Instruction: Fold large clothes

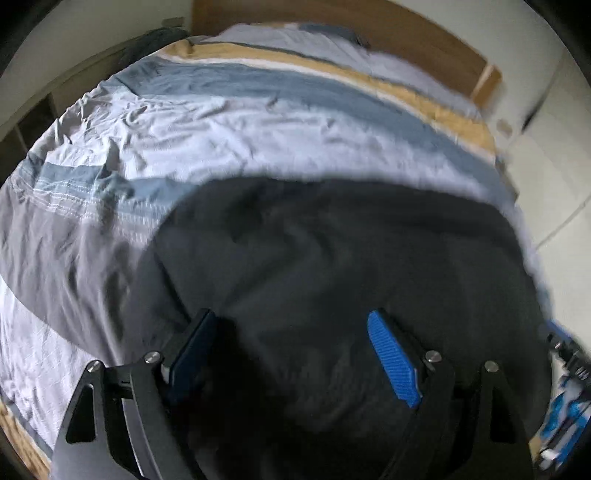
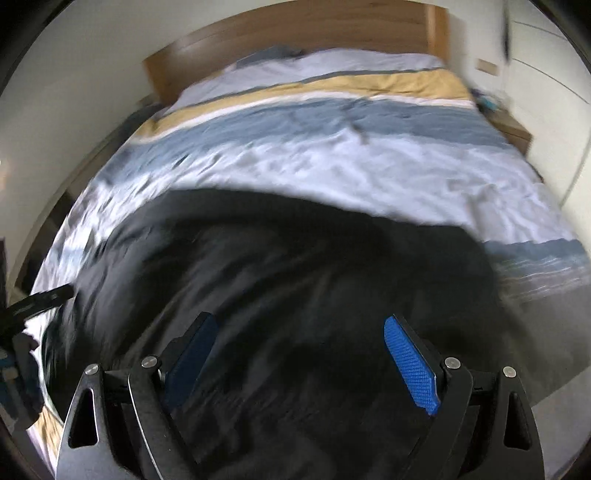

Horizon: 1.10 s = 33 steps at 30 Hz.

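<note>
A large black garment (image 1: 332, 251) lies spread on the near part of the bed; it also fills the lower half of the right wrist view (image 2: 288, 273). My left gripper (image 1: 291, 332) is open above the garment's near part, its blue pads wide apart and holding nothing. My right gripper (image 2: 299, 336) is also open above the garment and holds nothing. The right gripper's body shows at the right edge of the left wrist view (image 1: 565, 369), and the left gripper's dark tip shows at the left edge of the right wrist view (image 2: 40, 299). Both views are motion-blurred.
The bed carries a striped duvet (image 1: 221, 125) in white, blue, grey and tan. A wooden headboard (image 2: 303, 33) stands at the far end. A wooden nightstand (image 2: 513, 129) is at the bed's far right. White walls and wardrobe doors (image 2: 546, 92) flank it.
</note>
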### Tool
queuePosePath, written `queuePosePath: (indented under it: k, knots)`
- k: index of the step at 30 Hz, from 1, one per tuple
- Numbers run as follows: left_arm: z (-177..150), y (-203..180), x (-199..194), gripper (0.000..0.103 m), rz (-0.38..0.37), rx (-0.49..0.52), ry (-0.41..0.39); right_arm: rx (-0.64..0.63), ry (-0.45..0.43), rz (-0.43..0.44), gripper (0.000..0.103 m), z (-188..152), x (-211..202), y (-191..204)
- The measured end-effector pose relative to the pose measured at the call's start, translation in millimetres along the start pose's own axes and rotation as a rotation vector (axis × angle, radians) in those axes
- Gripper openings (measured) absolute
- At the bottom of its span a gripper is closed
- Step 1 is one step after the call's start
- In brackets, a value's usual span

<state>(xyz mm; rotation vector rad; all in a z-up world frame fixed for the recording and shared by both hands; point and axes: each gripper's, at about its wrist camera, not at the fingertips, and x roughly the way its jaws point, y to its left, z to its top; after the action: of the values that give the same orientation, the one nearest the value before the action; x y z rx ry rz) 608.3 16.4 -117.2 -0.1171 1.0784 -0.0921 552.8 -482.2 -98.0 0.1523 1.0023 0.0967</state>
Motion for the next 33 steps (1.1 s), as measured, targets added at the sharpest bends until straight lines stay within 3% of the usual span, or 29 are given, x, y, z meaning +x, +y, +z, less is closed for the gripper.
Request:
queuePosePath:
  k: [4,9,11,17,22,33]
  knots:
    - [-17,-7,8,0.084,0.077,0.03,-0.013,0.036,0.022,-0.028,0.092,-16,14,-15]
    - [-27,-10,-10,0.084,0.111,0.039,-0.032,0.093,0.05,-0.169,0.092,-20,11,-52]
    - [-32,-15,-23,0.084,0.11,0.051,-0.05,0.084,0.038,-0.19,0.092,-22,-1,-52]
    - [-50,-30,-49,0.084,0.071,0.071,-0.093,-0.028,-0.038,-0.092,0.092,-34,-42,-5]
    - [-64,-39,-53,0.084,0.058,0.091,-0.103,-0.127,-0.047,-0.056,0.094,-56,-45,34]
    - [-81,-47,-49,0.084,0.094,0.152,-0.134,-0.103,-0.001,-0.059,0.102,-79,-30,30]
